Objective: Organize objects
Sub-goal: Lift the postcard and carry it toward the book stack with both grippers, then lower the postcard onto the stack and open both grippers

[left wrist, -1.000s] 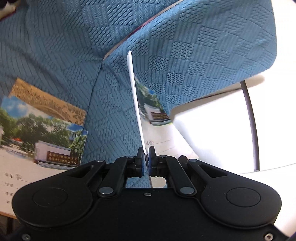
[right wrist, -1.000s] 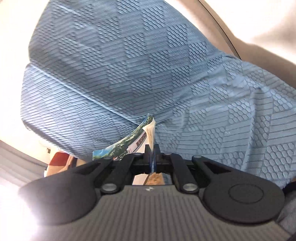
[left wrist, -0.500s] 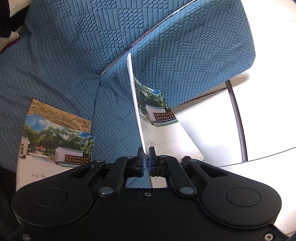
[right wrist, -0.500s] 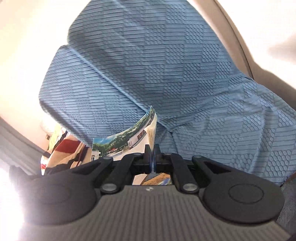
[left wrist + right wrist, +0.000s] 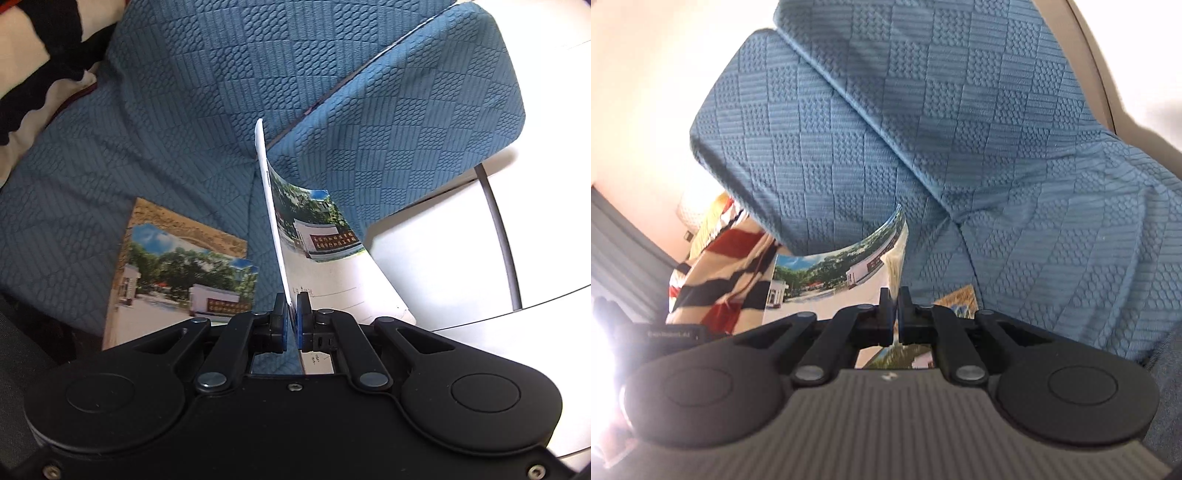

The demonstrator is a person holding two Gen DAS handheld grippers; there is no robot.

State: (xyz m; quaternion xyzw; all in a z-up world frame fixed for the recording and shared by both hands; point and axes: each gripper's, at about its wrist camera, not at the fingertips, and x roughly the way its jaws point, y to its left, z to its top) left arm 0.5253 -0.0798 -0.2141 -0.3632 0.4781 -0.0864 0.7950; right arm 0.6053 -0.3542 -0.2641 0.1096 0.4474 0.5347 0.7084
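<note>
Blue quilted cloth (image 5: 192, 122) fills the left wrist view; the left hand-held gripper (image 5: 291, 317) pinches a card (image 5: 314, 258) edge-on above more cards (image 5: 177, 273) on the cloth. In the blurrier right wrist view, the right hand-held gripper (image 5: 896, 310) clamps what seems the same bowed card (image 5: 842, 277).

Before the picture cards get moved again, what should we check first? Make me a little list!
1. Left hand-held gripper shut on its card: ok.
2. Right hand-held gripper shut on its card: ok.
3. Held cards flat: not ok, both curve.
4. Other cards lying on the blue sofa cushion, clear of the left hand-held gripper: ok.
5. Whether both hand-held grippers hold one and the same card: cannot tell.
6. Where the cards should go: cannot tell, no box or pile marked.
</note>
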